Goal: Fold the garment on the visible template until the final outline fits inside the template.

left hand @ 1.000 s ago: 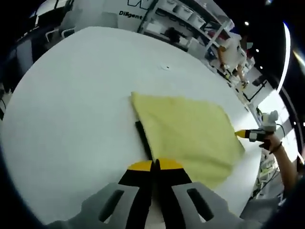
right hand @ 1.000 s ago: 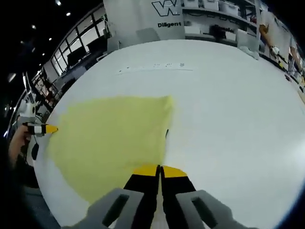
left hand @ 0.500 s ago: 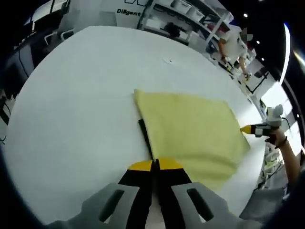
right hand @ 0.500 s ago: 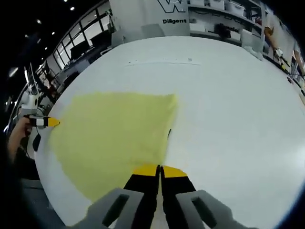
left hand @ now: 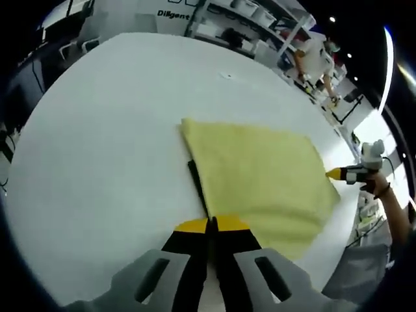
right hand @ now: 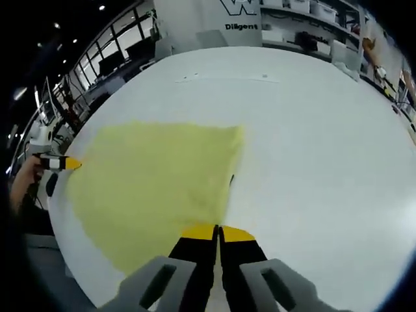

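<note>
A yellow garment (left hand: 260,175) lies folded flat on the round white table (left hand: 110,130). A thin dark strip of the template (left hand: 197,188) peeks out along its left edge. My left gripper (left hand: 212,225) is shut, its yellow-tipped jaws pressed together above the garment's near edge with nothing between them. The right gripper (left hand: 341,173), in a person's hand, hovers off the garment's far right corner. In the right gripper view the garment (right hand: 156,179) spreads to the left, with a sliver of template (right hand: 231,181) at its right edge. My right gripper (right hand: 218,231) is shut and empty. The left gripper (right hand: 62,164) is at the far left.
Shelving and a wall sign (right hand: 246,26) stand beyond the table's far rim. A person (left hand: 315,62) stands in the background by the shelves. The table edge (left hand: 338,260) runs close behind the garment near the hand (left hand: 383,195).
Both views have shifted slightly with the hands. The garment lies as before and both grippers stay shut.
</note>
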The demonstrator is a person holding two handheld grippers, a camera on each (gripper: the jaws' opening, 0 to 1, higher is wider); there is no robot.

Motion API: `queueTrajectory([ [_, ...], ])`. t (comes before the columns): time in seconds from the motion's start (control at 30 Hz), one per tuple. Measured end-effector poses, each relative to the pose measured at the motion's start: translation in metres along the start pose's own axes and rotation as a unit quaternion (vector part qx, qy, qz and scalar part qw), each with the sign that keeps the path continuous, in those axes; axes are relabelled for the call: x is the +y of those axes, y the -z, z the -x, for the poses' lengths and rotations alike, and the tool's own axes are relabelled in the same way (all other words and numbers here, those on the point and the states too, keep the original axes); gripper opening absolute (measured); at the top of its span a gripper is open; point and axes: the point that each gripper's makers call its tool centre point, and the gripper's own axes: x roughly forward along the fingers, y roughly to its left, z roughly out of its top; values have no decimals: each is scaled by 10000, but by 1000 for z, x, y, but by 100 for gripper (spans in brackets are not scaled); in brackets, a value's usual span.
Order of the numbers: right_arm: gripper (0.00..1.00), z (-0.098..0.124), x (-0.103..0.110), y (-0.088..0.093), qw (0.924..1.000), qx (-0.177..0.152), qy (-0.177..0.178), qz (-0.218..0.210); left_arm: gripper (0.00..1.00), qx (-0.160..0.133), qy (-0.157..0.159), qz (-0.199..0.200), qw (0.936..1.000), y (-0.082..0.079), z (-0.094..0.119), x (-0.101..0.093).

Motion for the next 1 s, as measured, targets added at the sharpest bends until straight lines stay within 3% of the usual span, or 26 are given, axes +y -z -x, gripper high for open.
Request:
queueTrajectory([
  [0.17, 0, 0, 2, 1, 9999, -5, 40, 131, 2, -36, -17, -200, 9998, 1, 1, -1],
  [0.2, 0, -1, 4, -2, 9991, -94, 7, 407, 3, -128, -157, -141, 9997, -3, 1, 2],
  [0.23, 0, 0, 4, -2, 9991, -105, 63, 414, 4, -209, -235, -239, 9992, -6, 2, 4],
  [0.27, 0, 1, 5, -3, 9981, -113, 72, 603, 7, -144, -208, -388, 9989, -4, 3, 3],
  [0.37, 0, 6, 4, -5, 9966, -159, 203, 777, 22, -238, -264, -329, 9988, -6, 9, 2],
  [0.47, 11, 14, 7, -11, 9971, -409, 165, 622, 34, -258, -268, -446, 9983, -4, 16, 1],
  [0.53, 24, 19, 14, -12, 9983, -486, -35, 306, 36, -310, -195, -528, 9979, -5, 21, -3],
  [0.63, 37, 32, 22, -14, 9973, -691, -151, 186, 40, -429, -127, -592, 9972, -7, 33, -10],
  [0.8, 46, 49, 38, -10, 9964, -773, -262, 248, 52, -787, 29, -699, 9944, -12, 56, -26],
  [0.93, 52, 62, 48, -3, 9955, -813, -254, 413, 59, -881, 18, -745, 9933, -7, 69, -35],
  [1.0, 55, 68, 53, -1, 9952, -836, -303, 402, 67, -840, -55, -737, 9937, -1, 73, -35],
])
